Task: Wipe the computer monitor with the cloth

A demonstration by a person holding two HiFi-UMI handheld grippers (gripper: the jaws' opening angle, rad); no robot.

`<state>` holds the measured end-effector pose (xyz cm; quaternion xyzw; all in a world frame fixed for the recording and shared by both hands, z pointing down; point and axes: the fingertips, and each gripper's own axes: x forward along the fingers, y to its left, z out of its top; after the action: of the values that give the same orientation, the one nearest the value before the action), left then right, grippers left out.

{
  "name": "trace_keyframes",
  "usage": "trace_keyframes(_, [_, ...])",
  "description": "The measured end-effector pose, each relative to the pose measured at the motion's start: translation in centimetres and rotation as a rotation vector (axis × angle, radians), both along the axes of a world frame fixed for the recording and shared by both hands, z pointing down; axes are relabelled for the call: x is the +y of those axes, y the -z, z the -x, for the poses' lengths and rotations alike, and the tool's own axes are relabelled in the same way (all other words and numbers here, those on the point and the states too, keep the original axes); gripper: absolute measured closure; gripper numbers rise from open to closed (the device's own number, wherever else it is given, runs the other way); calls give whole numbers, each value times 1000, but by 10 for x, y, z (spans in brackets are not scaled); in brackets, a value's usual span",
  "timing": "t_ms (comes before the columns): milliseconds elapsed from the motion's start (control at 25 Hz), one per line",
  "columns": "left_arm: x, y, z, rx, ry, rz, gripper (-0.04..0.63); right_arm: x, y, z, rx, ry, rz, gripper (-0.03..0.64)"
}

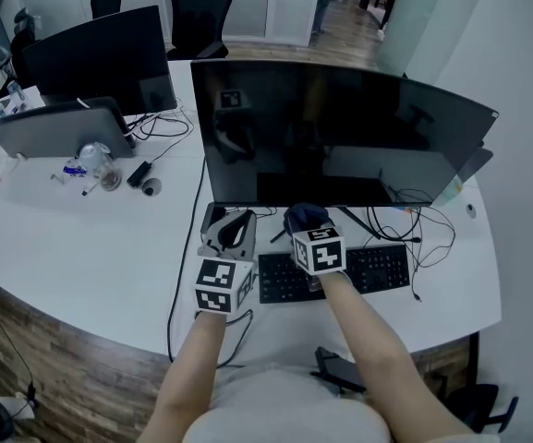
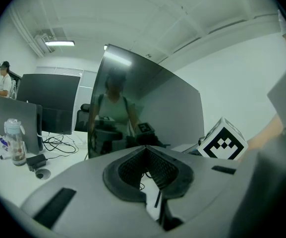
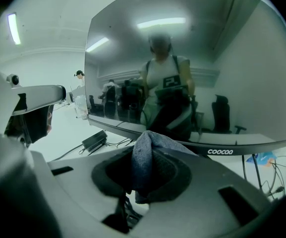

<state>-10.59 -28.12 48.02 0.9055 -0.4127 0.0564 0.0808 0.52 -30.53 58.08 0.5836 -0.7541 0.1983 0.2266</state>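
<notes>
Right claw (image 1: pixel 307 223), head view: clamped on dark blue cloth (image 1: pixel 300 214), just under lower edge of monitor (image 1: pixel 340 127), beyond keyboard (image 1: pixel 335 273). Left claw (image 1: pixel 232 233) beside it, near lower left corner of monitor, above white surface (image 1: pixel 81 247).
Left gripper view: jaws pressed together, nothing between; dark screen ahead.
Right gripper view: cloth bunched between jaws, gripped firmly; screen close in front.
</notes>
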Motion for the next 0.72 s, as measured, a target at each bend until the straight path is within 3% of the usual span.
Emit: trace_keyframes(720, [-2, -12, 56, -10, 71, 21, 589, -12, -3, 82, -30, 114, -4, 548])
